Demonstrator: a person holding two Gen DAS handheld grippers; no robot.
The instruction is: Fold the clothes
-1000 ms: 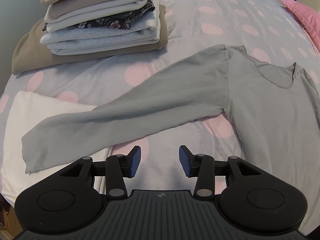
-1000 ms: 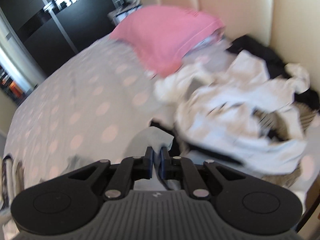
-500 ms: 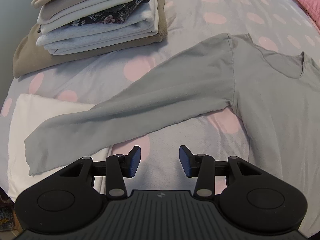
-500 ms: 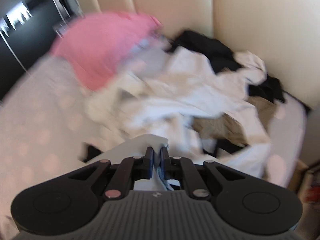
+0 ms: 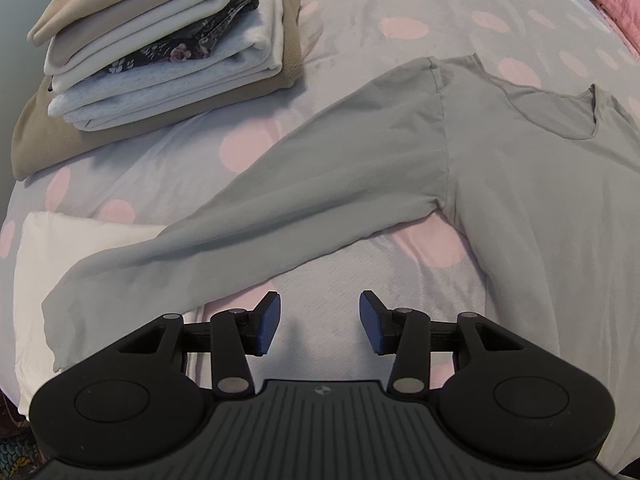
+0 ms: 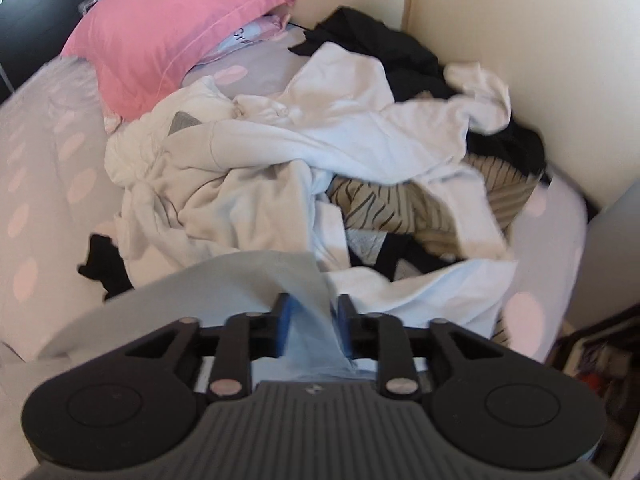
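Left gripper [image 5: 319,322]: hovering agape above bedsheet [image 5: 360,272]; holding nothing
Right gripper [image 6: 313,325]: jaws parting, grey shirt [image 5: 520,184] sleeve lying between fingers

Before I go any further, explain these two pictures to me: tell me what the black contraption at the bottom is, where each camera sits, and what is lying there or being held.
There is no robot here. A person holds a two-finger gripper in each hand, and a fisheye camera on each one looks forward along its fingers; the black shape at the bottom is that tool.

The left wrist view shows the left gripper, jaws wide apart and empty, above a spotted bedsheet. A grey long-sleeved top lies spread flat, one sleeve stretched over a white folded cloth. Behind stands a stack of folded clothes.

The right wrist view shows the right gripper with grey fabric between its fingers; the jaws stand slightly apart, so I cannot tell if they grip it. Beyond lie a pile of unfolded laundry and a pink pillow.
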